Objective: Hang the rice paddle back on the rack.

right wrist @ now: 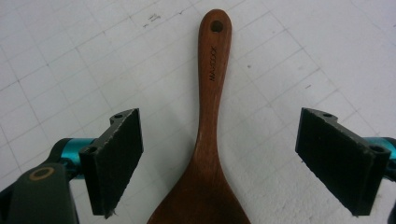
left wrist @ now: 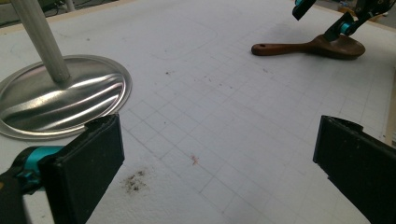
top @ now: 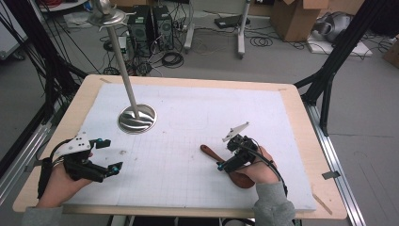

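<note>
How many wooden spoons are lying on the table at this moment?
1. The wooden spoon lies flat on the white mat at the right side, between the open jaws of the right claw, which does not touch it. None seems hidden.

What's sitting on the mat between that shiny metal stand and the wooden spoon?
Nothing but bare gridded mat between the metal stand and the wooden spoon, seen from the high view.

One spoon (right wrist: 208,140), lying between the right gripper's (right wrist: 219,158) spread jaws. One stand (left wrist: 56,93), just ahead of the left gripper (left wrist: 219,163). Two grippers.
</note>
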Demonstrator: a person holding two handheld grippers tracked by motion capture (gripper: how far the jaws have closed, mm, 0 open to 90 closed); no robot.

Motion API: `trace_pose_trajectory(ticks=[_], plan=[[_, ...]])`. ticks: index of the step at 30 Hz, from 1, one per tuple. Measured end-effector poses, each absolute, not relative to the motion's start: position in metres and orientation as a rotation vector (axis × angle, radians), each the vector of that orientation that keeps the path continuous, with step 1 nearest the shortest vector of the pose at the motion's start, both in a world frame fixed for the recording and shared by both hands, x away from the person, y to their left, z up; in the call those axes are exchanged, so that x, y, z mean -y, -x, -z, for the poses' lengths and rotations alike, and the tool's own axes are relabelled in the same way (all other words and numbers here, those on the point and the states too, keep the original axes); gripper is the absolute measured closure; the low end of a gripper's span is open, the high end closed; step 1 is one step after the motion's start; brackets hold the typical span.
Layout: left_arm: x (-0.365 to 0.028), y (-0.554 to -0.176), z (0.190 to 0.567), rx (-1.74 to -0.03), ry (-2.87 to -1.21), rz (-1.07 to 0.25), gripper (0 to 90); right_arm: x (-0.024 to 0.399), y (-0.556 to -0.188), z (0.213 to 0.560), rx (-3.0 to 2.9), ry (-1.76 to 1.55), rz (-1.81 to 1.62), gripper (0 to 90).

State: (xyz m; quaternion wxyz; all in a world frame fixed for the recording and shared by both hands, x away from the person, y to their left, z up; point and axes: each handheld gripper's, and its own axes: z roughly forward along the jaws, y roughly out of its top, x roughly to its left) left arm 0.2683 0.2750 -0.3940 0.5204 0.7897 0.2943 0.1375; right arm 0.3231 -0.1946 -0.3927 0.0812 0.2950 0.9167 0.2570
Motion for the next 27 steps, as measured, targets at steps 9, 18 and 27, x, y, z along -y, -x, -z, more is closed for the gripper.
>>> trace_pose_trajectory(ticks=[9,18,27], plan=[[-0.276,-0.269,0.395,-0.705,-1.896,-0.328,2.3,0.187,-0.326,0.400,-2.801,-0.867,-0.709,16.7],[-0.276,-0.268,0.396,-0.705,-1.900,-0.324,2.3,0.183,-0.328,0.405,-2.846,-0.867,-0.668,25.2],[-0.277,-0.269,0.397,-0.712,-1.901,-0.323,2.3,0.179,-0.332,0.411,-2.849,-0.935,-0.625,34.8]])
